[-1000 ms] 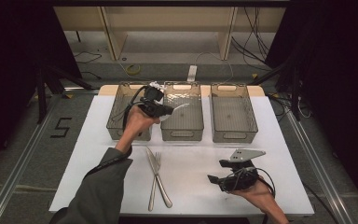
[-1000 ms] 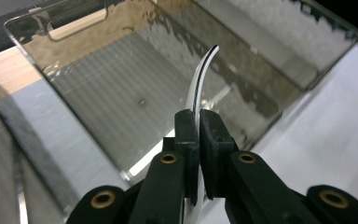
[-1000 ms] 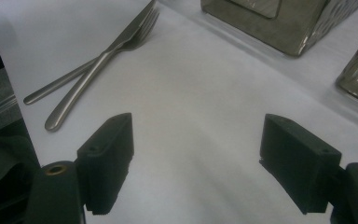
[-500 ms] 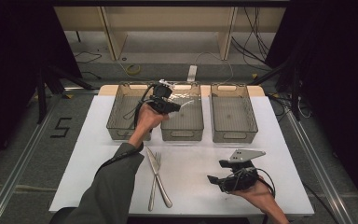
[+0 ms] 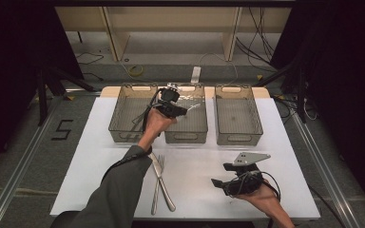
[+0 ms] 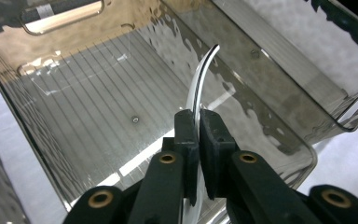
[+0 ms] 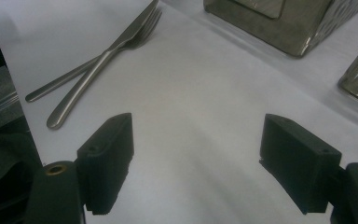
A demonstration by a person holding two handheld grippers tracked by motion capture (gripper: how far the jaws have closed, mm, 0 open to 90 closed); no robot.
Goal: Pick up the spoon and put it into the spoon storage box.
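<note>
— What's the left gripper (image 6: 197,135) got?

— Its jaws are pinched tight on a thin, curved piece of cutlery (image 6: 200,81), shiny and seen edge-on; I can't tell whether it's a spoon or something else. The free end arcs up toward twelve o'clock in the left gripper view, out over the ribbed floor of a smoky, see-through bin.

— Which bin?

— From the high view, the left gripper (image 5: 178,110) hangs over the middle bin (image 5: 186,127) of three, close to its wall at nine o'clock. The left bin (image 5: 123,118) sits just beside it, and the right bin (image 5: 238,114) stands off at three o'clock. All three line up across the far half of the white table (image 5: 199,166).

— And the other hand?

— The right gripper (image 5: 221,183) rests low over the table near the front edge, at about five o'clock from the bins, held in the person's right hand (image 5: 266,202). In the right gripper view its jaws are spread wide, with bare table between them.

— Anything left on the table?

— A knife (image 5: 160,176) and a fork (image 5: 157,187), crossed over each other, lie at roughly six o'clock from the left gripper and at nine o'clock from the right gripper, beside the person's left sleeve (image 5: 116,190).
</note>
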